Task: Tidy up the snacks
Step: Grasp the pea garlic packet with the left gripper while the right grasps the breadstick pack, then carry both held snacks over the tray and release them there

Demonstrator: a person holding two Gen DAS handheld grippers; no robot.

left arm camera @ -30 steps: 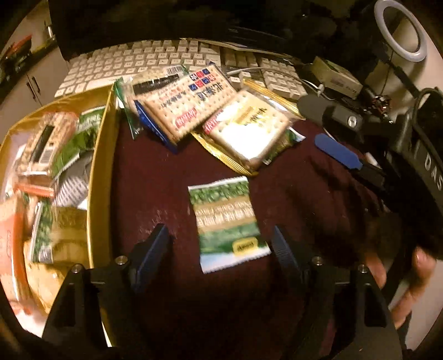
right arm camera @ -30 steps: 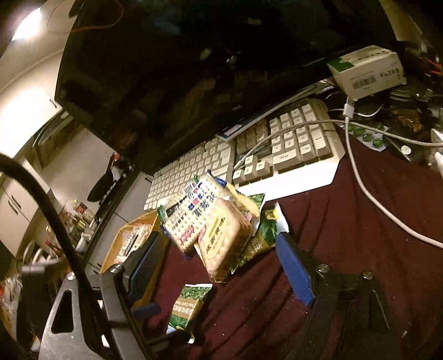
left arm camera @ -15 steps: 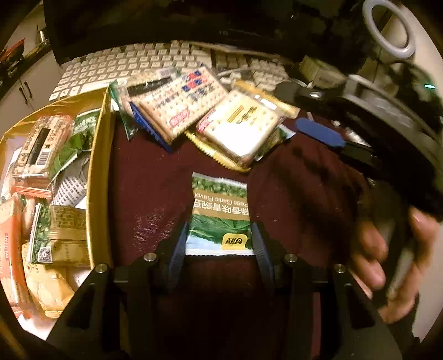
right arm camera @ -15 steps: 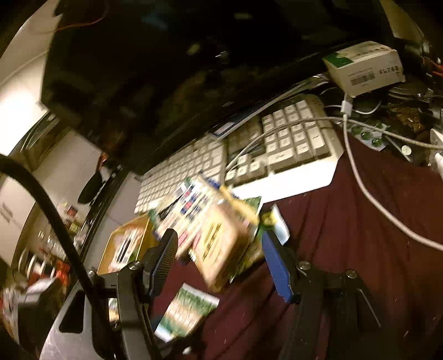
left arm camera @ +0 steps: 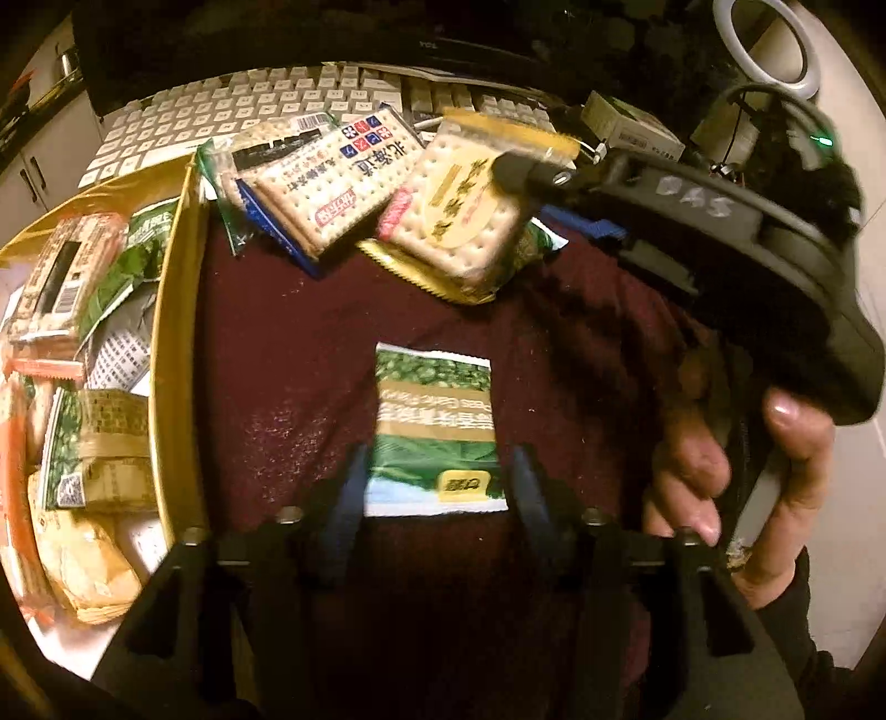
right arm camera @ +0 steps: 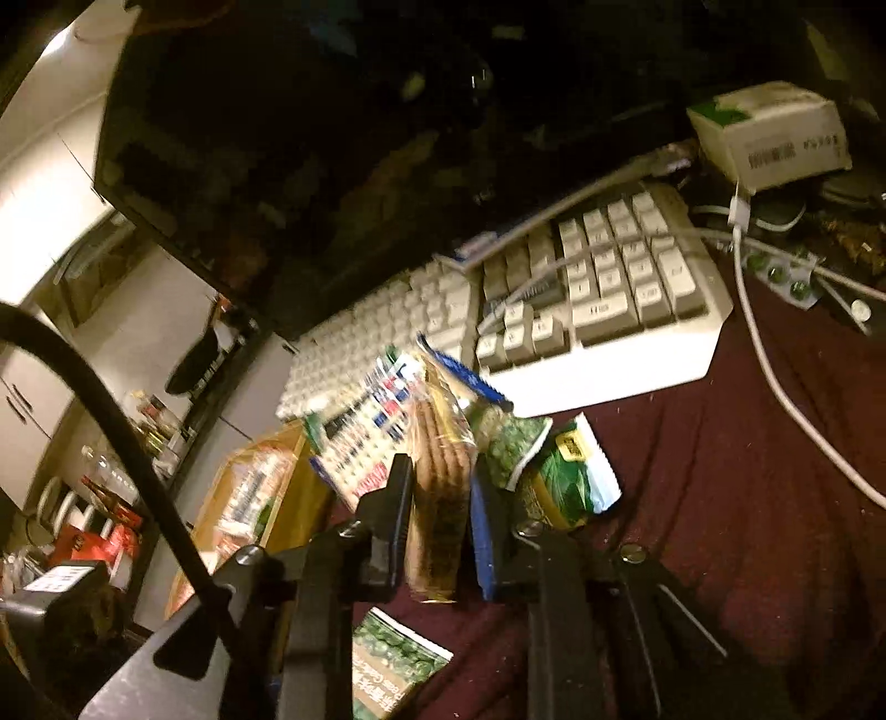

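A green pea snack packet (left arm camera: 434, 429) lies flat on the maroon cloth. My left gripper (left arm camera: 437, 487) has closed on its near end, one finger at each side edge. My right gripper (right arm camera: 440, 509) is shut on a yellow cracker pack (right arm camera: 440, 487), seen edge-on between the fingers; the same pack (left arm camera: 459, 216) is tilted up in the left wrist view. A blue-and-white cracker pack (left arm camera: 338, 183) and another green packet (right arm camera: 565, 476) lie beside it. A yellow box (left arm camera: 174, 343) at the left holds several snack packs.
A white keyboard (right arm camera: 587, 315) runs along the far edge under a dark monitor. A white cable (right arm camera: 775, 382) crosses the cloth at the right. A small white carton (right arm camera: 769, 138) and a pill blister lie behind. A ring light (left arm camera: 767, 44) stands far right.
My left gripper moved forward onto the green packet and closed on it. My right gripper moved onto the yellow cracker pack, closed on it and tilted it up.
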